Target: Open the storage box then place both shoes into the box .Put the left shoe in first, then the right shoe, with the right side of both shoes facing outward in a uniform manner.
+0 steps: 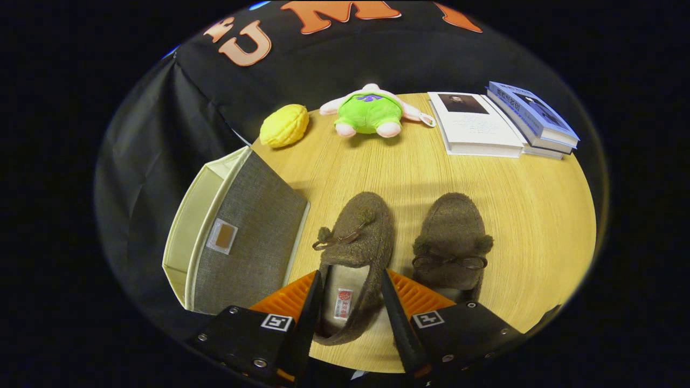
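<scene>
A: Where does the gripper (351,280) stand?

B: It straddles the heel end of the left shoe (353,258), one finger on each side of the opening. The fingers look close against the fuzzy sides, but whether they press on the shoe cannot be told.

A: And the other shoe?

B: The right shoe (452,242) lies just to the right of the fingers, parallel to the first one and apart from it, toe pointing away from the gripper.

A: The storage box (237,237)?

B: It sits to the left of the fingers, its grey lid tilted up and the pale inside showing along the far left side.

A: What lies beyond?

B: Far ahead on the round wooden table (528,215) are a yellow toy (284,125), a green plush (369,111) and, ahead to the right, a few books (501,121).
</scene>
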The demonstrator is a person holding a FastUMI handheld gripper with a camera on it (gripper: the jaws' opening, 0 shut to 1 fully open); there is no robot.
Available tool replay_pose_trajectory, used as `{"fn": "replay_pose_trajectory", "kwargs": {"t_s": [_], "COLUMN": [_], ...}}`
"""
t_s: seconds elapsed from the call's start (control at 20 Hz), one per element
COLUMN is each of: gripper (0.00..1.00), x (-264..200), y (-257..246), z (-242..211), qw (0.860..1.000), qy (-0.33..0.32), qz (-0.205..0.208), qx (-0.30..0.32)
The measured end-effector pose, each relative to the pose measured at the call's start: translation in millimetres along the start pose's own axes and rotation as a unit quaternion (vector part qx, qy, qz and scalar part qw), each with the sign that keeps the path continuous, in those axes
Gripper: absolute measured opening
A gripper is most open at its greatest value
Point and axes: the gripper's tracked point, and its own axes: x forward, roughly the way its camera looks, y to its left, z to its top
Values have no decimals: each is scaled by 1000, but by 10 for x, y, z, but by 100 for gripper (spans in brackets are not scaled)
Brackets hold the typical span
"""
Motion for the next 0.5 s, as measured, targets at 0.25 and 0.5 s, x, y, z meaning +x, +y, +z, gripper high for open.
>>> {"fn": "replay_pose_trajectory", "kwargs": {"t_s": [0.25, 0.5], "gripper": [58, 39], "x": [243, 508], "y": [-180, -234], "z": [-20, 11], "qw": [998, 997], "qy": [8, 20], "qz": [-53, -74], "qx": [-31, -4]}}
